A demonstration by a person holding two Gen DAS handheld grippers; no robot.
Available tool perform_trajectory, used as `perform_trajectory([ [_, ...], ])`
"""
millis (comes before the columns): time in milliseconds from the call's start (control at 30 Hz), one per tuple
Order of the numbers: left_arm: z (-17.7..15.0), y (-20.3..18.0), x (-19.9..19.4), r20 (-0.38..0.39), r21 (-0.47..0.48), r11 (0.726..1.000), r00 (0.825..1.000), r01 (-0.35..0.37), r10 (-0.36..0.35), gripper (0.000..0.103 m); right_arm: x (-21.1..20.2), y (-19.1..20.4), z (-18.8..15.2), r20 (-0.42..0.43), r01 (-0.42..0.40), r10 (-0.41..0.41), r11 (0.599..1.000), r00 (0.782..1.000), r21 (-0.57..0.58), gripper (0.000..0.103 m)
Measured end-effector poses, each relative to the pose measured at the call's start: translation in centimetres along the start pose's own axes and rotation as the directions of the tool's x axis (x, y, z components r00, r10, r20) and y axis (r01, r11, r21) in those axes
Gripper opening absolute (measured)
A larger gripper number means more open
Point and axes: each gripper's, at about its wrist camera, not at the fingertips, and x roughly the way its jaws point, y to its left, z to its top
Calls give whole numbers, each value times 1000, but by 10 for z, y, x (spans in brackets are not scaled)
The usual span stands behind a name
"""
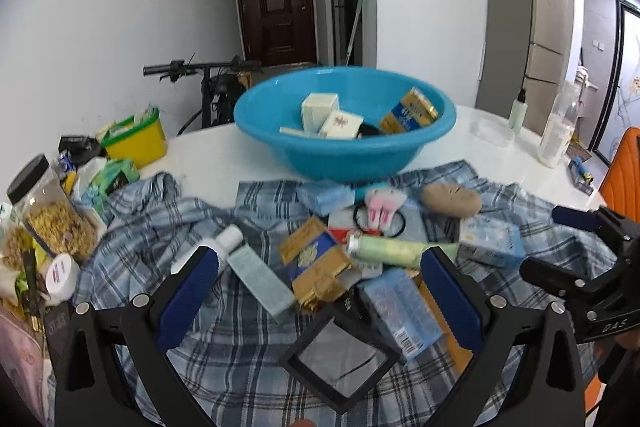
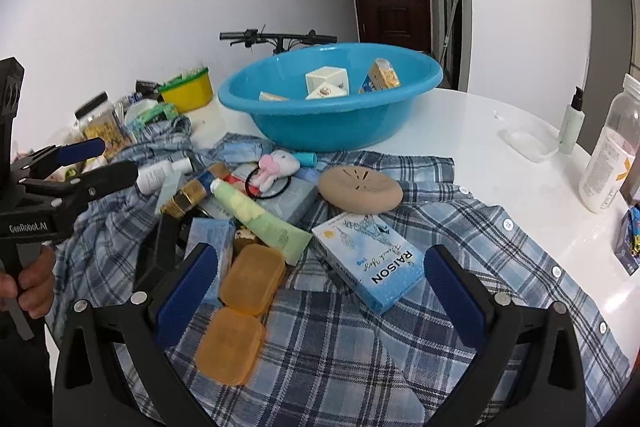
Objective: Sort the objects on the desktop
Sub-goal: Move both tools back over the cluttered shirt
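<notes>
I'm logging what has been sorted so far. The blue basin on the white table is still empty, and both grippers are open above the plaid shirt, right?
Not quite: the blue basin is not empty. The left wrist view shows several small boxes in it. The rest holds: left gripper and right gripper are open above the plaid shirt.

My worktop: white table (image 2: pixel 472 131). Directly on it: blue basin (image 2: pixel 332 123) upper ctr; plaid shirt (image 2: pixel 360 347) across lower half; yellow tub (image 2: pixel 188 93) and clear jar (image 2: pixel 98 125) upper left; clear lid (image 2: pixel 528 145), pump bottle (image 2: pixel 572 127), white bottle (image 2: pixel 608 163) at right.
</notes>
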Motion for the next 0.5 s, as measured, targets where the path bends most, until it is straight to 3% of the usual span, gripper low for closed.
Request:
perform_trajectory([
  [133, -12, 1, 12, -34, -1, 1000, 999, -11, 11, 103, 6, 3, -2, -15, -9, 9, 1000, 1000, -6, 103],
  [500, -16, 3, 8, -30, 11, 1000, 999, -11, 12, 103, 11, 5, -2, -5, -2, 2, 1000, 1000, 9, 103],
])
